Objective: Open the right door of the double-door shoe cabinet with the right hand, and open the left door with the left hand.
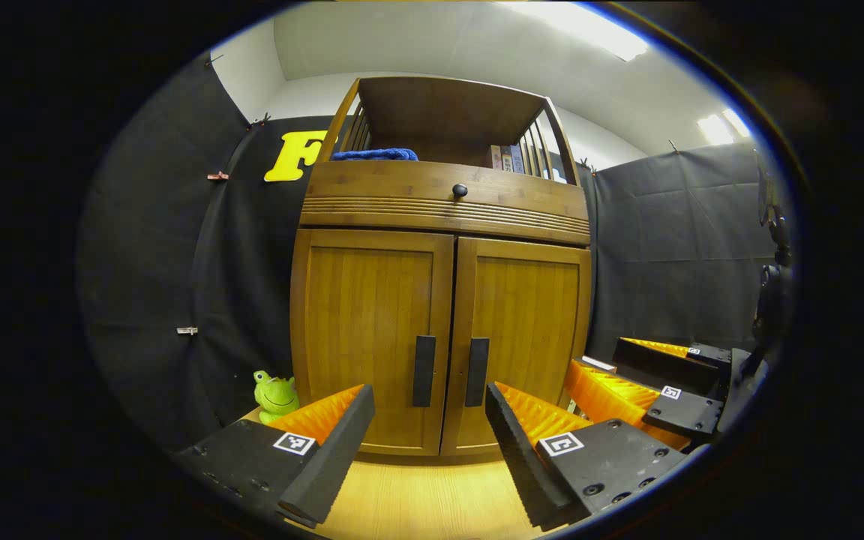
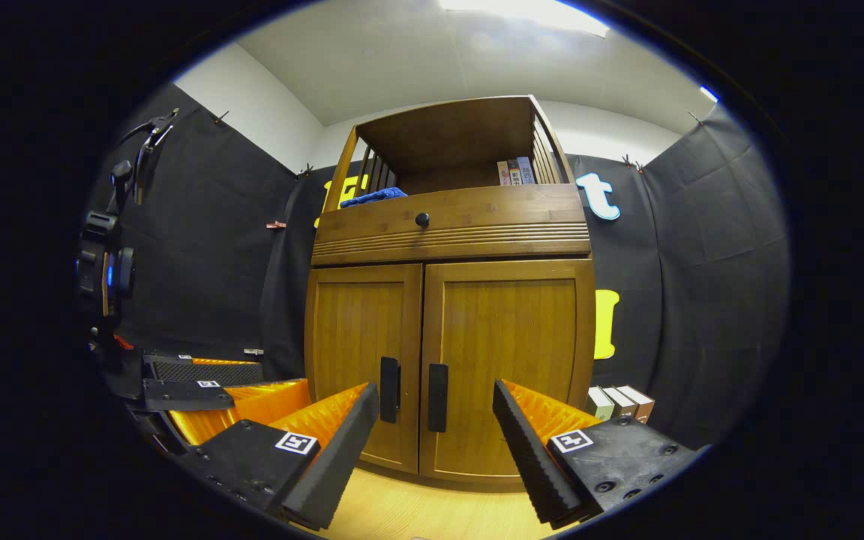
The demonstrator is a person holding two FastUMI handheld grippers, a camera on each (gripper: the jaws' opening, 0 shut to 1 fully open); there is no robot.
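A wooden double-door shoe cabinet (image 1: 443, 217) (image 2: 451, 232) stands ahead with both doors closed. The left door (image 1: 372, 330) (image 2: 361, 360) and right door (image 1: 526, 337) (image 2: 507, 360) each carry a dark vertical handle, left handle (image 1: 424, 370) (image 2: 389, 389) and right handle (image 1: 476, 372) (image 2: 437, 397), at the centre seam. My left gripper (image 1: 428, 450) is open, a short way in front of the handles. My right gripper (image 2: 432, 450) is open too, facing the right door; it also appears off to the right in the left gripper view (image 1: 649, 390). The left gripper shows at the left of the right gripper view (image 2: 214, 390).
A green frog toy (image 1: 275, 395) sits on the wooden floor (image 1: 417, 502) left of the cabinet. Small boxes (image 2: 619, 403) stand by its right side. A drawer with a round knob (image 1: 460, 190) is above the doors; a blue cloth (image 1: 376, 154) and books (image 2: 516, 172) lie on top.
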